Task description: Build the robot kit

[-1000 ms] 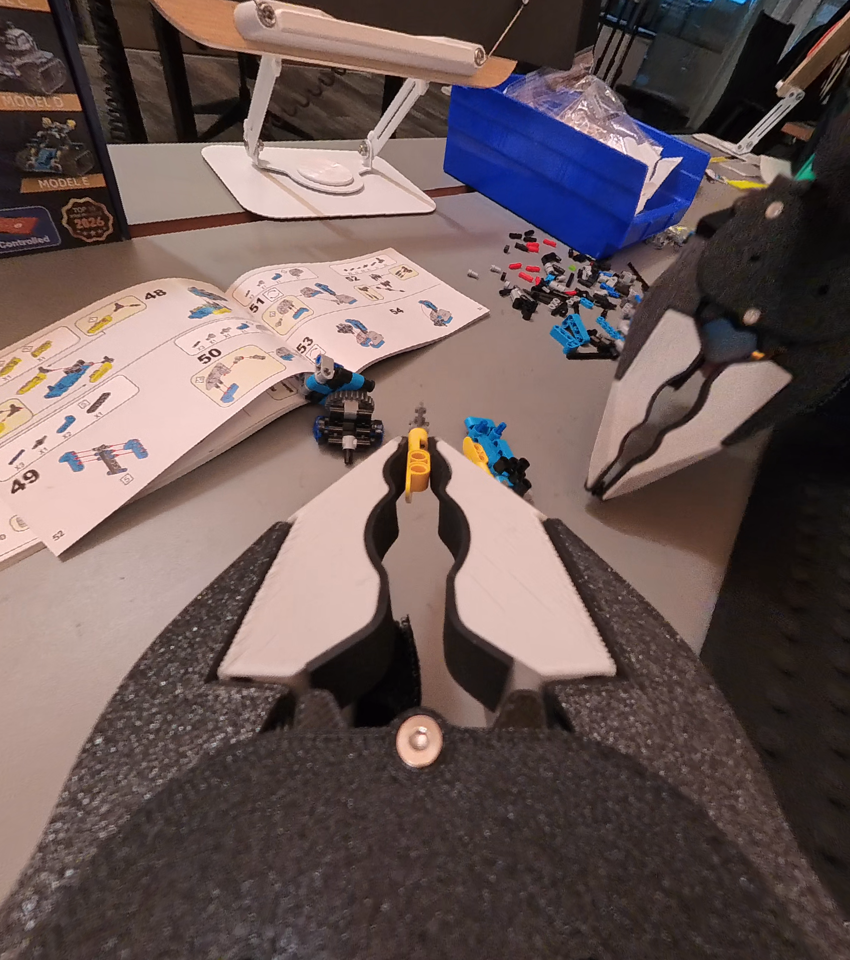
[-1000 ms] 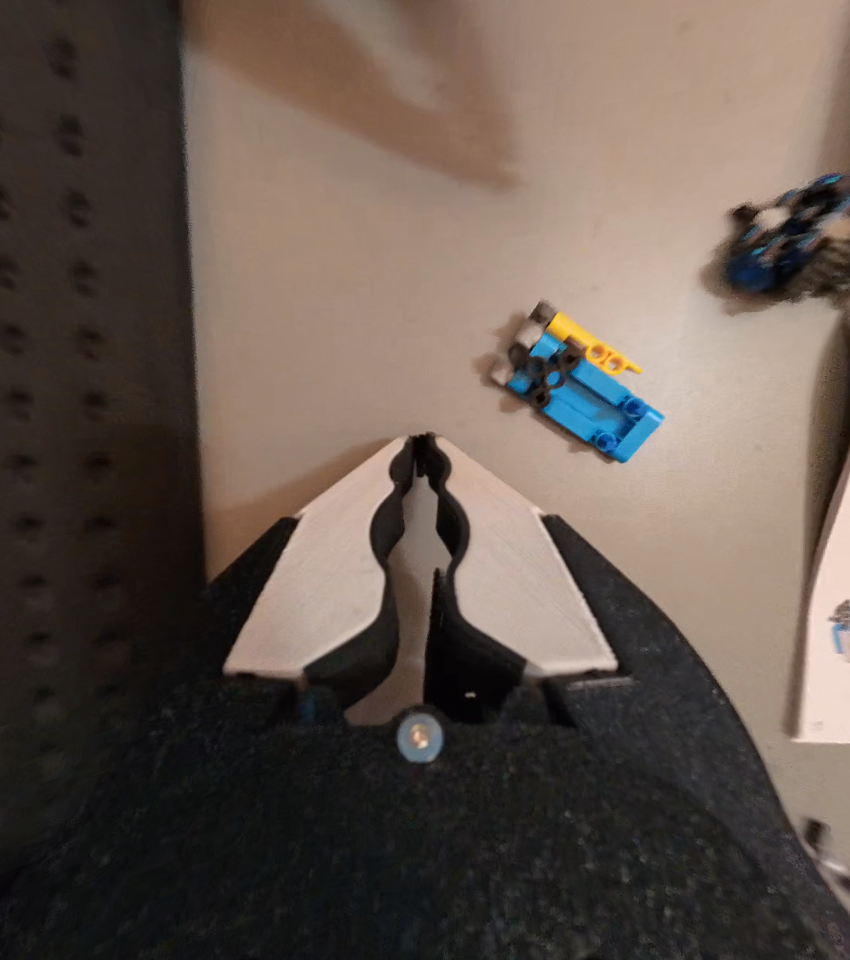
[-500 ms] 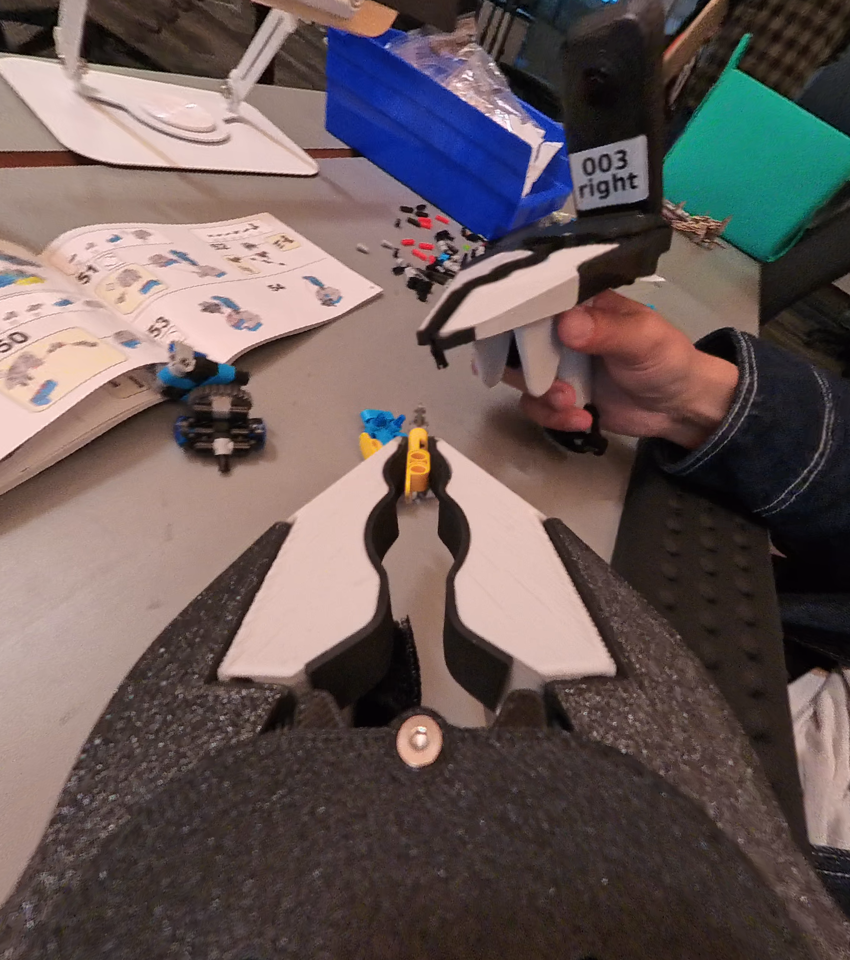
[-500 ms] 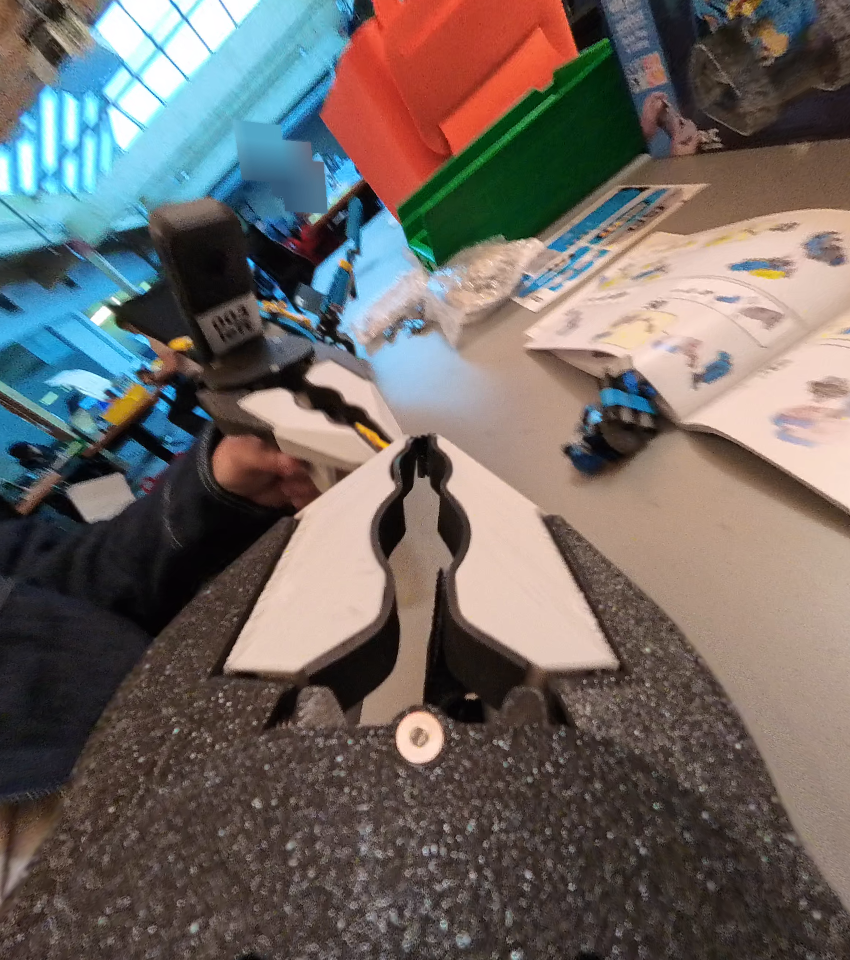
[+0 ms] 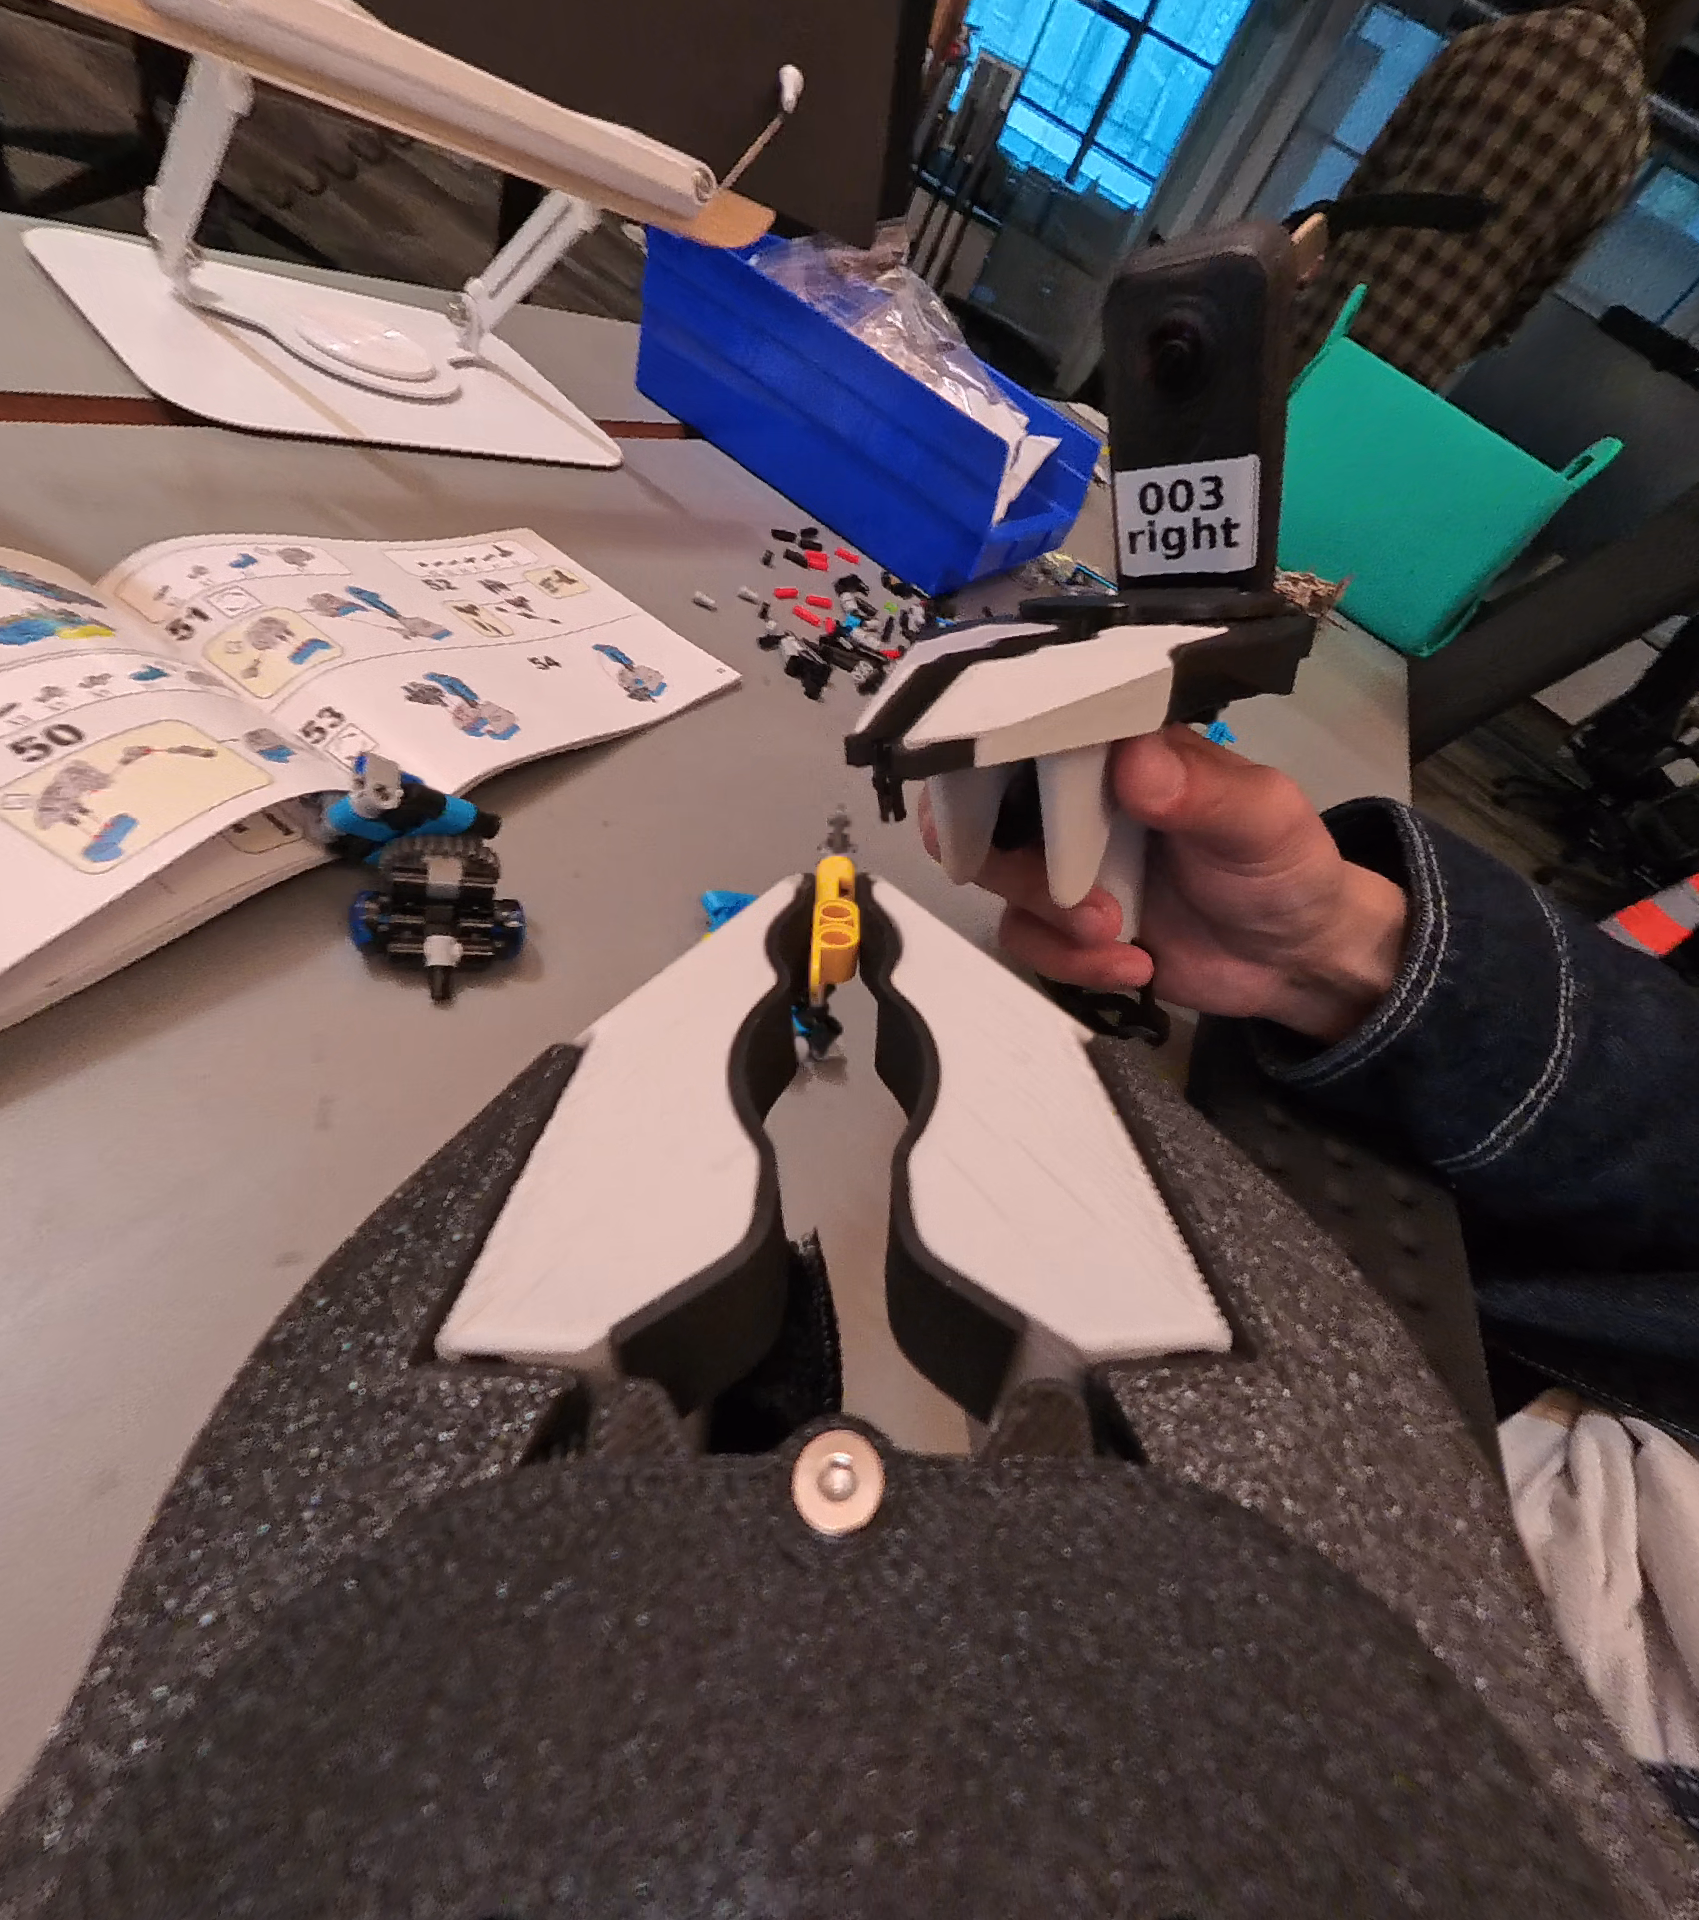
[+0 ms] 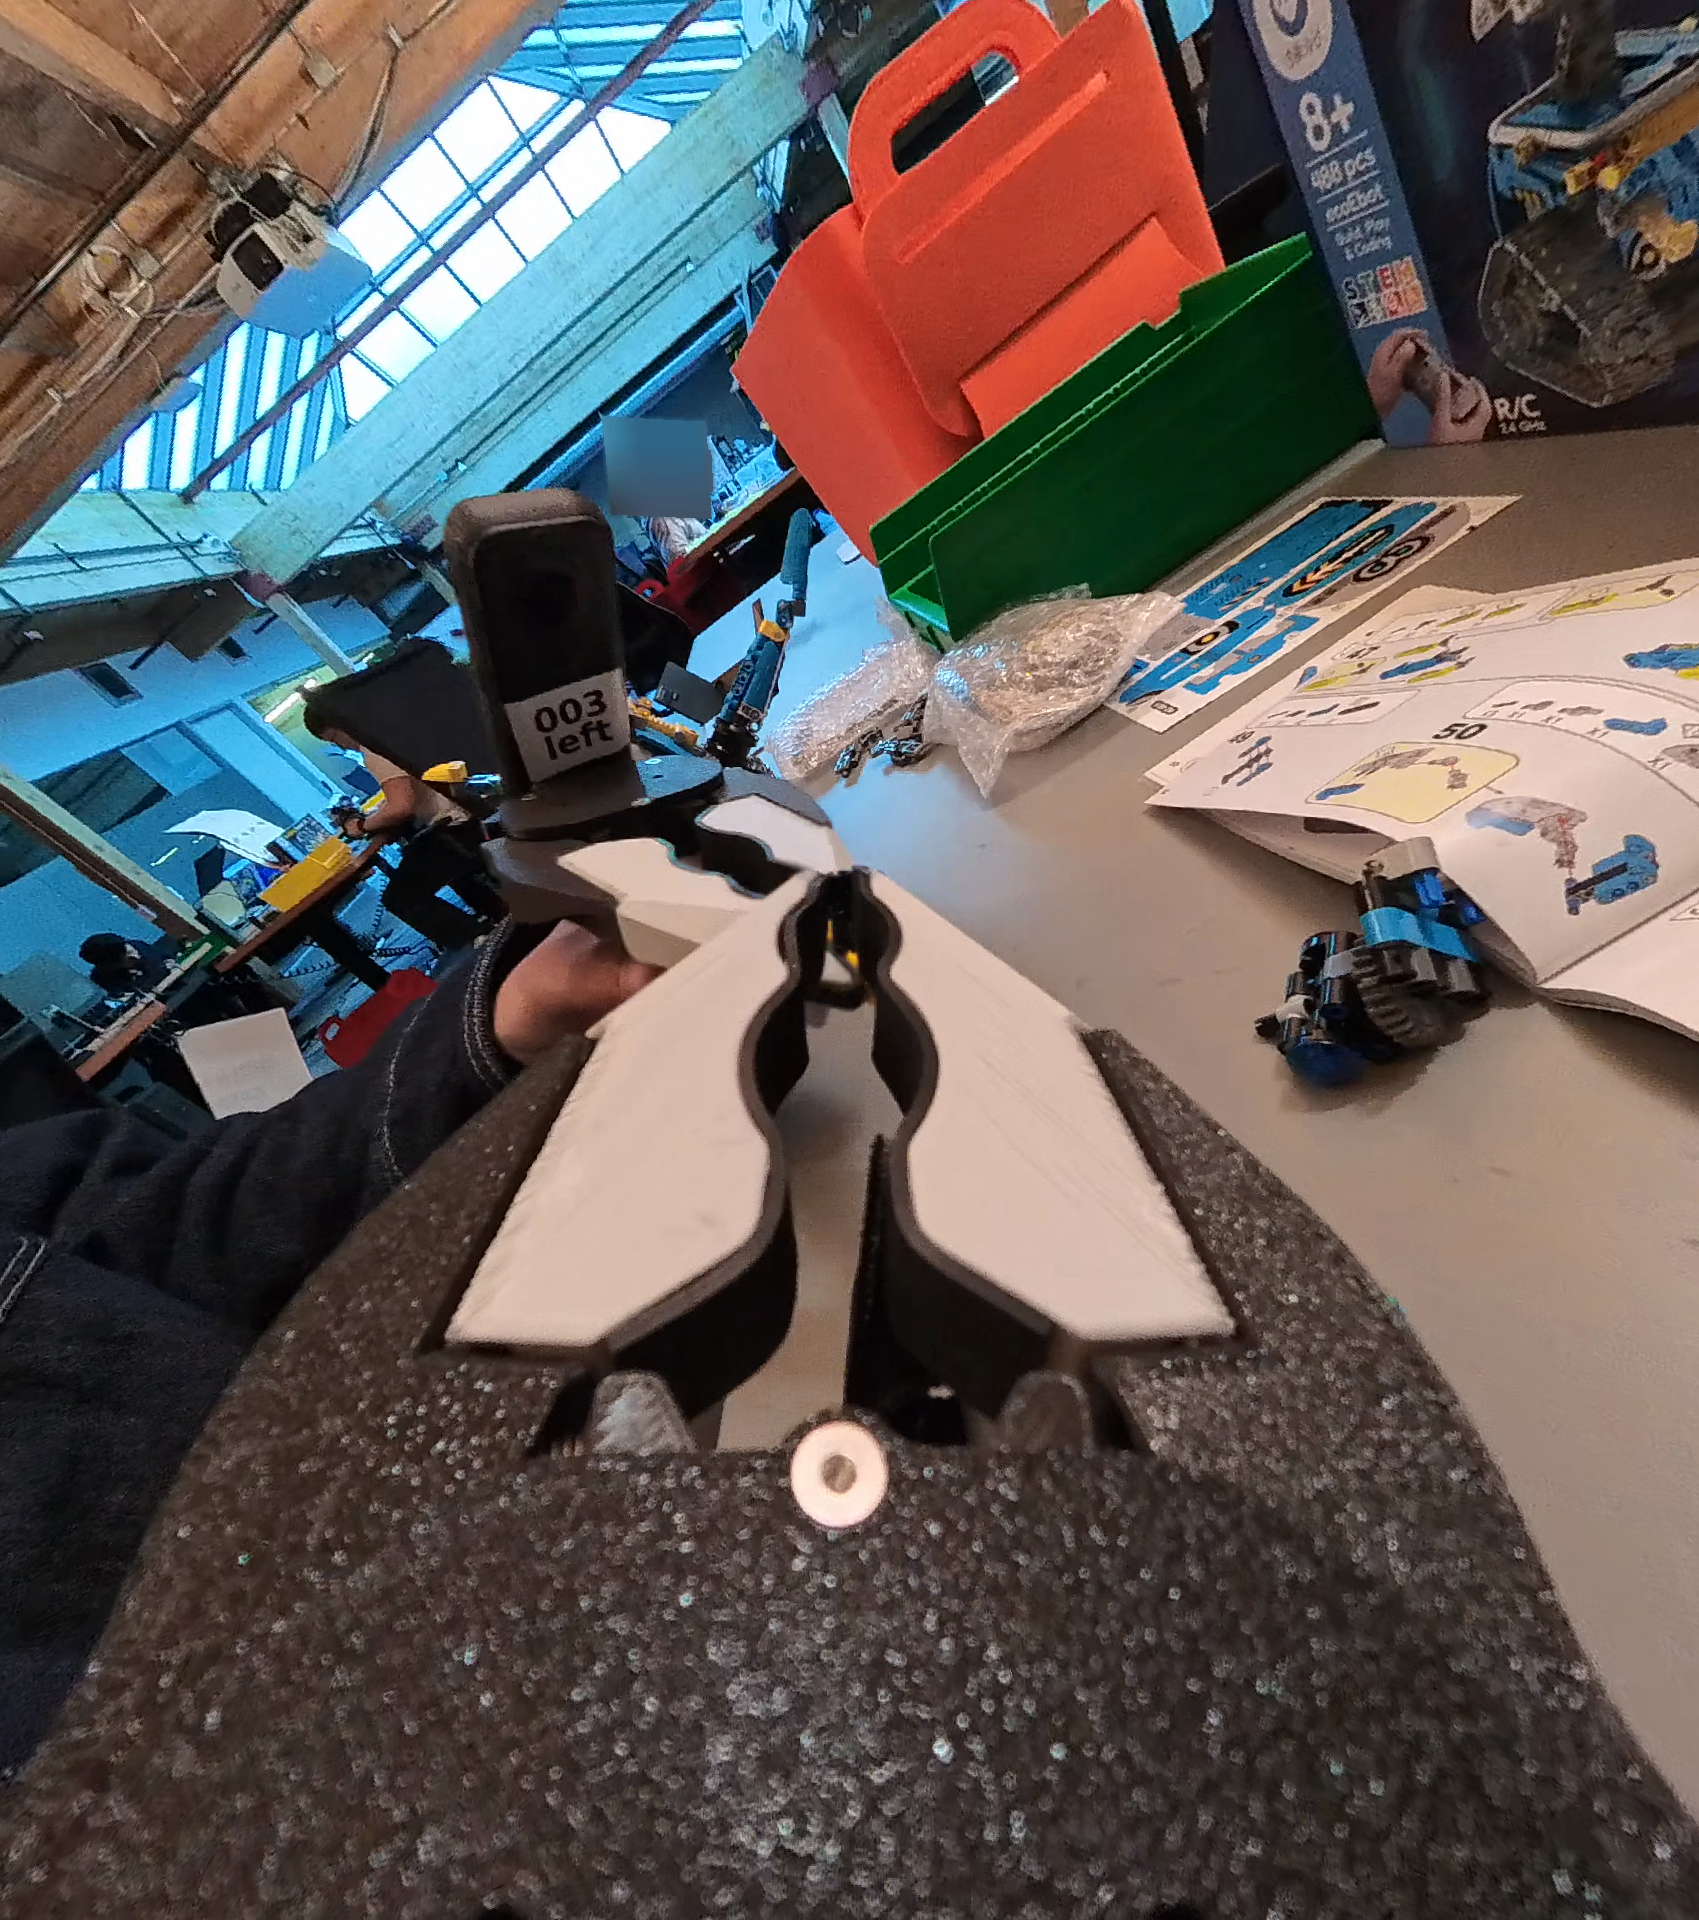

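Clamping a yellow beam [image 5: 834, 920] at its tips, the left gripper [image 5: 837, 883] holds the piece lengthwise along its fingers, raised above the grey table [image 5: 149, 1195]. A small dark pin [image 5: 889, 781] is pinched in the clenched right gripper [image 5: 871, 750], which sits just beyond and right of the beam's far end, apart from it, pointing left across it. Both hands are level, tips nearly meeting. A blue-and-black wheel assembly [image 5: 434, 914] lies left, beside the open booklet [image 5: 201, 686].

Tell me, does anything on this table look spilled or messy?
Yes: small loose pieces lie scattered on the grey table beside the blue bin, not in it. The open booklet's corner rests on a small wheeled model.
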Available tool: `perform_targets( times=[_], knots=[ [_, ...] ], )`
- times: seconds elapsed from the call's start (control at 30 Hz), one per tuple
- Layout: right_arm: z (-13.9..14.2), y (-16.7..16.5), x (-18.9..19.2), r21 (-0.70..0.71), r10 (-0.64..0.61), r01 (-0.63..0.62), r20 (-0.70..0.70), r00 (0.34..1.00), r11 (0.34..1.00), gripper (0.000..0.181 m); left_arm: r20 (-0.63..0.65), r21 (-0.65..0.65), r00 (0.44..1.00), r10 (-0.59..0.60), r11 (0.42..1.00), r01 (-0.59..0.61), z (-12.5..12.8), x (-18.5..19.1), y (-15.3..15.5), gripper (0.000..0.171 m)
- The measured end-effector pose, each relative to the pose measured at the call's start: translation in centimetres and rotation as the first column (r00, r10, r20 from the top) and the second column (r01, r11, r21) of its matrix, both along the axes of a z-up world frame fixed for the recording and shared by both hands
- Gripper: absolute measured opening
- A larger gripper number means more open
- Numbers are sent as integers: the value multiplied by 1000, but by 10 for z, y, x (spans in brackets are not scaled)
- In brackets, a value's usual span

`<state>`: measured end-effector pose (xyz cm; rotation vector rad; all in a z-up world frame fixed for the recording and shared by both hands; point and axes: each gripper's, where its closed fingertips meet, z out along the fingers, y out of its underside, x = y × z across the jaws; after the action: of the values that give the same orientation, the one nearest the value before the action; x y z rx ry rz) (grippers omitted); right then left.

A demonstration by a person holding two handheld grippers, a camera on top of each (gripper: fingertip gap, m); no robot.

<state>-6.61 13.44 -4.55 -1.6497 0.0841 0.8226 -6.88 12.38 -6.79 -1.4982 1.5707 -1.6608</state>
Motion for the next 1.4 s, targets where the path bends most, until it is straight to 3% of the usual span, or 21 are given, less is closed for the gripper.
perform_targets(
  times=[0.1, 0.2, 0.3, 0.57, 0.8, 1.0, 1.4],
  knots=[
    [-5, 0, 2, -21, -9, 9, 13, 1000, 1000, 4, 36, -16, 999, -12, 1000, 13, 8, -3, -1, 7],
    [-2, 1, 4, -1, -14, 14, -9, 1000, 1000, 4, -13, -4, 998, -68, 998, 68, -3, -4, -11, 7],
    [-5, 1, -1, -20, 11, -11, -8, 1000, 1000, 4, -9, 60, 998, -59, 996, 60, -5, -3, -15, 7],
    [-5, 0, 0, -17, 2, -2, -5, 1000, 1000, 4, 35, -30, 999, 4, 1000, -3, 7, -4, 4, 7],
    [-6, 1, -1, -16, 14, -14, -30, 999, 1000, 4, 11, 28, 998, -58, 998, 57, 0, -4, -12, 7],
    [-7, 0, -4, -16, 25, -26, -33, 999, 1000, 4, 11, -15, 1000, -21, 1000, 21, 2, -4, -1, 7],
    [-6, 0, -2, -13, 26, -27, -45, 999, 1000, 4, 9, -17, 998, -64, 998, 64, 2, -5, -10, 7]
  ],
)
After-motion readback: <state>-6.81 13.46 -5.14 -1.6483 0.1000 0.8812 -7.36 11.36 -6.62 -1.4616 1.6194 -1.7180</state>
